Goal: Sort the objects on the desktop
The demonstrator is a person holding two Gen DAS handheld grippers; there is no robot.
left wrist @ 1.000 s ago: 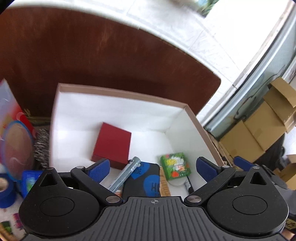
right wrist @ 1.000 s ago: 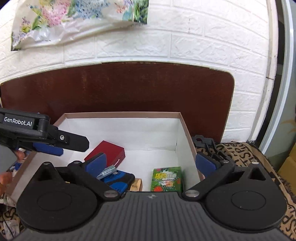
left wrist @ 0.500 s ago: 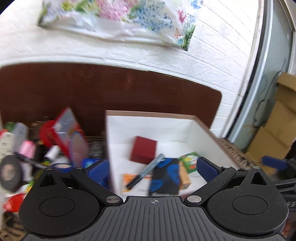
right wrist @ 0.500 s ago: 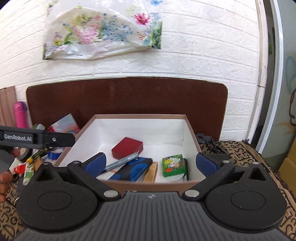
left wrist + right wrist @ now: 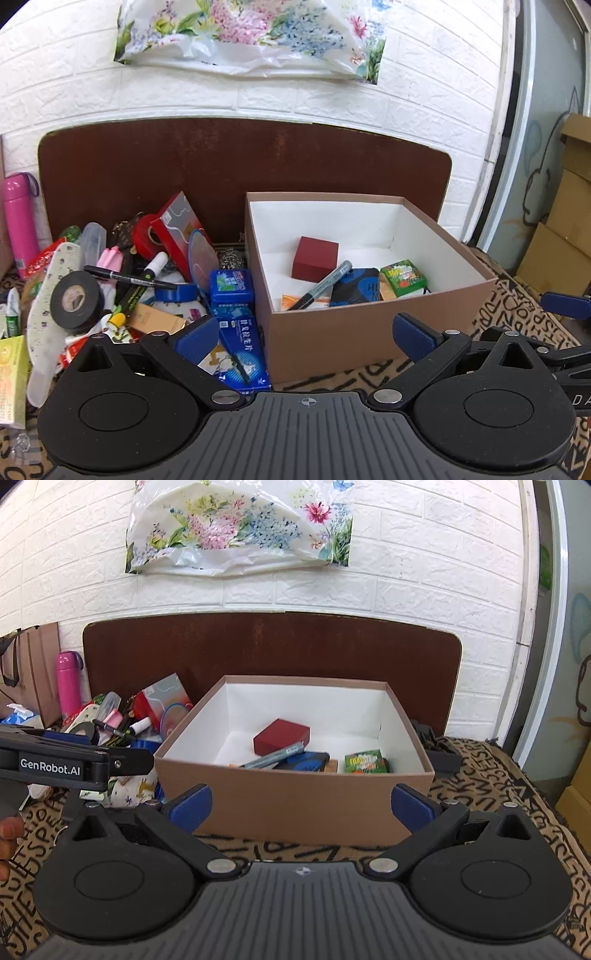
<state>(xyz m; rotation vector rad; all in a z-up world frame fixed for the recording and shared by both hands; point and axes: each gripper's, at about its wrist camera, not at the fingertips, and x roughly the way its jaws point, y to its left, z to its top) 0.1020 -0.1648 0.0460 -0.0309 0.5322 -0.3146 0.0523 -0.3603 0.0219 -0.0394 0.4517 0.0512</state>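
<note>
A brown cardboard box (image 5: 369, 325) with a white inside stands on the patterned cloth; it also shows in the right wrist view (image 5: 295, 797). In it lie a red box (image 5: 314, 257), a grey marker (image 5: 322, 285), a dark blue case (image 5: 356, 287) and a green packet (image 5: 403, 277). A pile of mixed objects (image 5: 122, 280) lies left of the box, with a black tape roll (image 5: 75, 301) and a blue packet (image 5: 232, 287). My left gripper (image 5: 308, 332) is open and empty, in front of the box's near left corner. My right gripper (image 5: 301, 806) is open and empty, in front of the box.
A brown board (image 5: 243, 166) leans on the white brick wall behind. A pink bottle (image 5: 20, 225) stands at far left. Cardboard cartons (image 5: 565, 221) stand at right. A black object (image 5: 439, 753) lies right of the box. The left gripper's body (image 5: 66, 764) crosses the right wrist view.
Both grippers have drawn back and away from the box. The left one swung left, so the pile now shows. Both stayed open and empty.
</note>
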